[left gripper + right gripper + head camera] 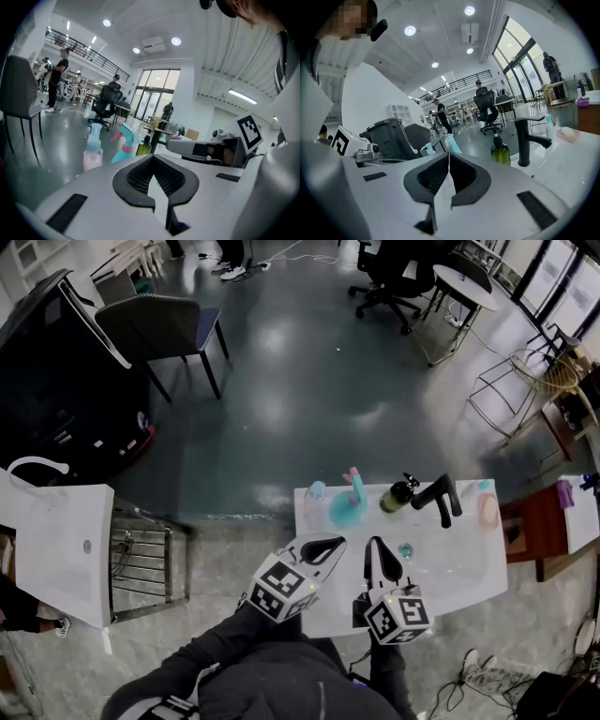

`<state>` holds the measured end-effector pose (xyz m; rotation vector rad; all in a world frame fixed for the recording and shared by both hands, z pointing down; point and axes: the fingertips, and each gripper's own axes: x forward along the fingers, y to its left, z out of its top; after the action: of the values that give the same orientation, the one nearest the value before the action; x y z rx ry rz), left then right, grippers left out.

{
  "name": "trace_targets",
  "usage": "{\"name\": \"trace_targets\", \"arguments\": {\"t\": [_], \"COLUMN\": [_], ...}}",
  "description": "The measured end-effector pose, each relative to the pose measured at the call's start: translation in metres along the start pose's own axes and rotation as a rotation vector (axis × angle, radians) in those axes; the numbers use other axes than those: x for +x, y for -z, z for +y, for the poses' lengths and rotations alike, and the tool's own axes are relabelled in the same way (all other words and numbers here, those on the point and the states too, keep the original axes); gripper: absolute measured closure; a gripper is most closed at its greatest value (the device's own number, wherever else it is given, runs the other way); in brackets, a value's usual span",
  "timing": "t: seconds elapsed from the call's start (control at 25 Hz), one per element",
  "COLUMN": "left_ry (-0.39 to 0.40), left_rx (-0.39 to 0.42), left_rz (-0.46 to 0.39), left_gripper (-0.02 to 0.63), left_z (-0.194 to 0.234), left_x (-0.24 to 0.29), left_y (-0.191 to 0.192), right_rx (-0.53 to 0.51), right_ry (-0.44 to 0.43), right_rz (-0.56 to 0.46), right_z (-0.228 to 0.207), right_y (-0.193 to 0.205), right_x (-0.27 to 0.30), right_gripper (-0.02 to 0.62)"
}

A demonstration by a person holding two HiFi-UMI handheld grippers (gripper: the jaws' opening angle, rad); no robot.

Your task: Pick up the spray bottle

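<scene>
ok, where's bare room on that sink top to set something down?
Free: the basin between the black faucet and the near edge, right of the right gripper. Tight: between teal spray bottle and left gripper. Crowded along the back: pink bottle, green pump bottle, pink soap.

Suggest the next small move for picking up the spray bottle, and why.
Probably open the left gripper: its jaws are shut and empty, and the teal plastic spray bottle with pink trigger stands upright, untouched, just ahead at the back edge of the white sink counter.
</scene>
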<state>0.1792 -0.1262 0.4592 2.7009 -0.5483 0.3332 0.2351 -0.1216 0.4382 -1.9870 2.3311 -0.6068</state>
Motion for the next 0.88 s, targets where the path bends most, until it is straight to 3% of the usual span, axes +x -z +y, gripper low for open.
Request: {"name": "trace_targets", "arguments": {"t": [0.76,0.8,0.88], "left_ry": [-0.076,-0.08,-0.086], "left_rx": [0.019,0.014,0.004], "left_rz": [-0.086,-0.085,-0.084], "left_gripper": [0.6,0.601,0.6], "left_z": [0.025,0.027,0.03], "left_x": [0.021,0.02,0.019], "left_y": [-0.041,-0.041,-0.039], "right_rx": [-0.122,-0.125,-0.127], "right_ry": [-0.09,-0.097,-0.118], "right_rz": [-0.009,-0.006,0.001], "right_z": [-0.006,-0.005,-0.001], "right_y": [-0.04,-0.04,-0.04], "right_x": [0.062,0.066,0.073], "right_gripper": [0.583,0.573,0.468]}}
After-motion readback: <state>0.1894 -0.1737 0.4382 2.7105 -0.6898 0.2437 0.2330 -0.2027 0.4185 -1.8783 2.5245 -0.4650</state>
